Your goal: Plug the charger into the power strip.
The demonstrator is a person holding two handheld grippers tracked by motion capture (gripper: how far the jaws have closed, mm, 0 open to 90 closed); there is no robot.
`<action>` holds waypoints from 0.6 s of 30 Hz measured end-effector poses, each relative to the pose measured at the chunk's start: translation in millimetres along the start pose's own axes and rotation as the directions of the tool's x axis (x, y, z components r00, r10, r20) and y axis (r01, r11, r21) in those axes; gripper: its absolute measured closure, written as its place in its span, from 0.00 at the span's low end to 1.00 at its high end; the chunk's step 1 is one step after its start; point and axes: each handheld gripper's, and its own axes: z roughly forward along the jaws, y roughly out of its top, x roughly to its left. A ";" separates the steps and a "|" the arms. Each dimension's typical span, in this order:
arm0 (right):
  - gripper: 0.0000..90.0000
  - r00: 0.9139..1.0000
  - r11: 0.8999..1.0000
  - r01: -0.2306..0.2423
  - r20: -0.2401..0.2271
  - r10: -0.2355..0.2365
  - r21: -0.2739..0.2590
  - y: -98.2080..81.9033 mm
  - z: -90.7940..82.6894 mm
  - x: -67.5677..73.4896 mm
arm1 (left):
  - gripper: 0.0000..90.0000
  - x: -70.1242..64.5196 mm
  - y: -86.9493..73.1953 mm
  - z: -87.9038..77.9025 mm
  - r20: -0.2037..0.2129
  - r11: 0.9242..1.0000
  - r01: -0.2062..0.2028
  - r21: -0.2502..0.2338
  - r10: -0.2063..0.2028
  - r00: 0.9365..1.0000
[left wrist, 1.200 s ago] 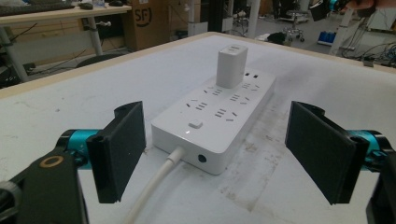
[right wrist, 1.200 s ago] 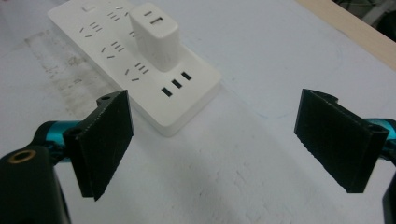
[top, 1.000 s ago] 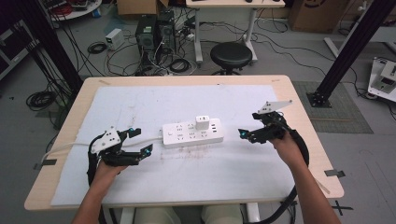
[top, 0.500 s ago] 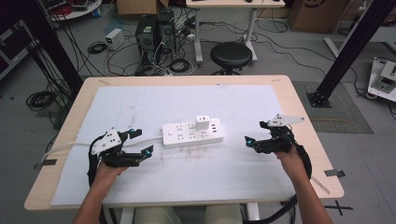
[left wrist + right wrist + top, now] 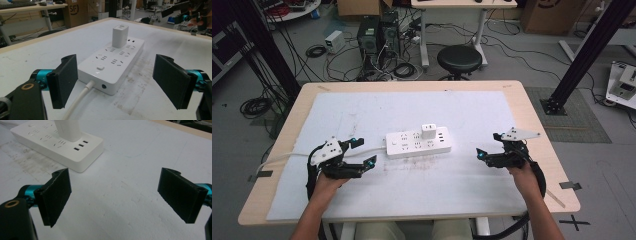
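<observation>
A white power strip (image 5: pixel 418 142) lies in the middle of the white mat with a white charger block (image 5: pixel 429 131) plugged upright into it. Its white cable (image 5: pixel 287 159) runs off to the left. My left gripper (image 5: pixel 362 152) is open just left of the strip's cable end, its jaws pointing at the strip (image 5: pixel 112 62) and charger (image 5: pixel 120 35). My right gripper (image 5: pixel 488 145) is open and empty, a short way right of the strip. In the right gripper view the strip's USB end (image 5: pixel 82 147) lies ahead and left of that gripper (image 5: pixel 115 195).
The mat (image 5: pixel 412 200) covers most of the wooden table (image 5: pixel 539 120). Beyond the far edge stand a black stool (image 5: pixel 459 59), computer towers (image 5: pixel 371 37) and loose floor cables. A black frame post (image 5: pixel 584 65) rises at the right.
My right gripper has moved back toward the near right part of the mat, away from the strip. The left gripper and the strip have stayed put.
</observation>
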 end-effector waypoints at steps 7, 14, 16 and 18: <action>0.13 1.000 1.000 -0.008 -0.009 0.008 0.001 -3.8 1.3 1.9 | 0.23 -1.7 0.7 -0.7 -0.001 1.000 -0.005 -0.001 0.005 1.000; 0.13 1.000 1.000 -0.015 -0.012 0.015 0.002 -6.1 0.4 2.5 | 0.23 -3.6 0.9 -0.5 -0.003 1.000 -0.007 -0.007 0.007 1.000; 0.13 1.000 1.000 -0.015 -0.014 0.015 -0.005 -7.4 0.8 2.6 | 0.23 -3.6 0.7 -0.7 -0.003 1.000 -0.009 -0.006 0.008 1.000; 0.13 1.000 1.000 -0.020 -0.013 0.020 -0.004 -8.6 0.5 2.7 | 0.23 -3.6 0.3 -0.9 -0.004 1.000 -0.009 -0.005 0.009 1.000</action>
